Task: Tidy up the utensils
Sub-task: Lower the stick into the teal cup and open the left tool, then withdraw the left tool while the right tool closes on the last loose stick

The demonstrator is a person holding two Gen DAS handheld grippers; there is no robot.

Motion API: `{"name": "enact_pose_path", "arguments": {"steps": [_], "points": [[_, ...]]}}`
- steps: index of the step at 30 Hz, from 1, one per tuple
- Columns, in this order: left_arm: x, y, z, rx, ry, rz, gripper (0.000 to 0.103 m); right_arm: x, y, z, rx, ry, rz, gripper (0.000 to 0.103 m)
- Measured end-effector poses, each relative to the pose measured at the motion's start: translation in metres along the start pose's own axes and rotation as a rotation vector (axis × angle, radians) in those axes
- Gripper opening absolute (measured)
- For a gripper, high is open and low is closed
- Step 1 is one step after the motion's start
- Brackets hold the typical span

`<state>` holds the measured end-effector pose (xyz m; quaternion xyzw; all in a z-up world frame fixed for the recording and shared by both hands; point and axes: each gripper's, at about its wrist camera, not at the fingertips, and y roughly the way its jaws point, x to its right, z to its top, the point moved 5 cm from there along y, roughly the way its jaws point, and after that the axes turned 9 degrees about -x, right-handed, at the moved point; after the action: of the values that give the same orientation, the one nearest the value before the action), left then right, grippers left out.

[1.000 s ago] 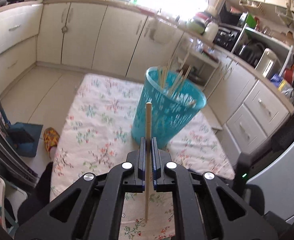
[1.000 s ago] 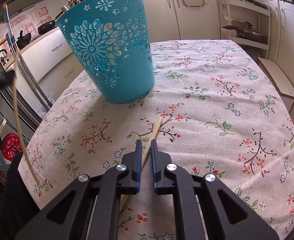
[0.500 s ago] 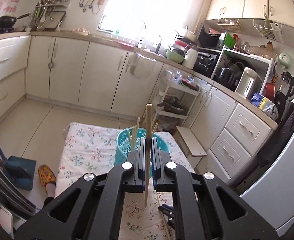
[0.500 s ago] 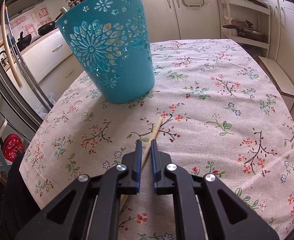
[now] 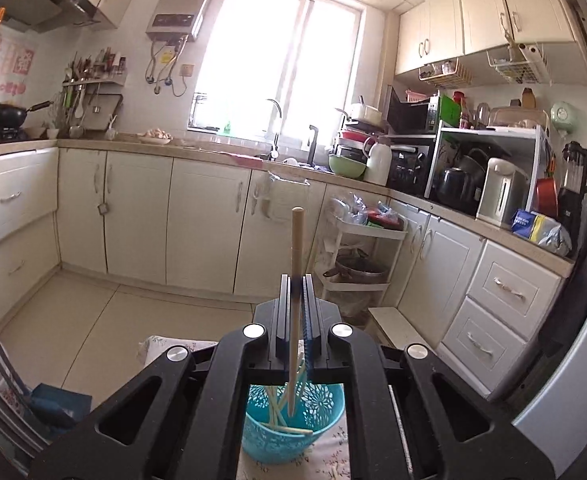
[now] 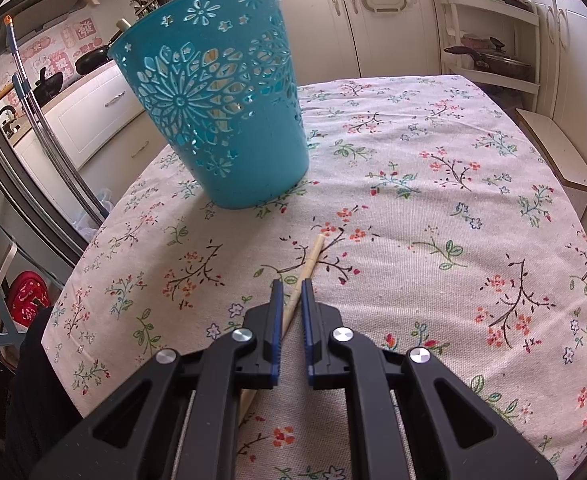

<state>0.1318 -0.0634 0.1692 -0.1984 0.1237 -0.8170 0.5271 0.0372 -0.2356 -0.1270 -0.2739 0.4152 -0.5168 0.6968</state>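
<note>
Left wrist view: the left gripper (image 5: 296, 280) is clamped on a chopstick (image 5: 296, 248) held upright, its thick end standing above the jaws and its thin end hanging below them. A second ago the basket (image 5: 293, 436) stood ahead of this gripper on the tablecloth (image 5: 161, 346); now it sits directly beneath, seen through the gap in the gripper's frame, and the view ahead has swung from the table to the cabinets and window. The chopstick's lower tip hangs over the basket's mouth, where several other chopsticks already lean and lie. So the gripper has risen and levelled out above the basket. Judging by this, the stick is lined up for release, and opening the jaws should let it fall in with the rest.

Right wrist view: the right gripper (image 6: 291, 286) is nearly closed around a second chopstick (image 6: 311, 258) lying flat on the tablecloth, the stick running between the jaws and out ahead of them toward the basket (image 6: 221, 92). A narrow gap shows beside the stick, so whether the pads truly pinch it is unclear. Nothing here differs from a second ago: same pose, same stick, same basket ahead and to the left. This hand seems to be waiting its turn; once the left drops its stick, lifting this one would be the next job.
</note>
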Motion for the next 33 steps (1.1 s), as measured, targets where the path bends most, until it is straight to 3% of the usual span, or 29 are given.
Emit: {"name": "enact_pose_path", "arguments": {"steps": [6, 11, 14, 18, 21, 24, 28, 33], "points": [[0.001, 0.071, -0.035, -0.125, 0.023, 0.046, 0.005, 0.003, 0.000, 0.001, -0.002, 0.007, 0.015, 0.010], [-0.008, 0.122, -0.076, -0.291, 0.020, 0.089, 0.006, 0.005, 0.000, 0.001, -0.004, 0.008, 0.022, 0.010], [-0.017, 0.121, -0.092, -0.315, -0.004, 0.099, 0.010, 0.006, -0.001, 0.002, -0.005, 0.009, 0.029, 0.012], [-0.035, 0.102, -0.107, -0.298, -0.045, 0.130, 0.039, 0.002, -0.001, 0.001, -0.005, -0.012, 0.030, 0.019], [-0.059, 0.085, -0.122, -0.304, -0.104, 0.154, 0.048, 0.000, -0.001, 0.001, -0.005, -0.003, 0.028, 0.020], [-0.085, 0.077, -0.148, -0.351, -0.166, 0.174, 0.051, -0.003, 0.000, 0.001, -0.011, -0.018, -0.006, 0.017], [-0.113, 0.071, -0.186, -0.424, -0.243, 0.194, 0.051, -0.014, 0.003, 0.005, -0.057, -0.130, -0.091, 0.010], [-0.124, 0.064, -0.218, -0.471, -0.261, 0.194, 0.051, -0.021, 0.003, 0.005, -0.159, -0.313, -0.046, 0.008]]}}
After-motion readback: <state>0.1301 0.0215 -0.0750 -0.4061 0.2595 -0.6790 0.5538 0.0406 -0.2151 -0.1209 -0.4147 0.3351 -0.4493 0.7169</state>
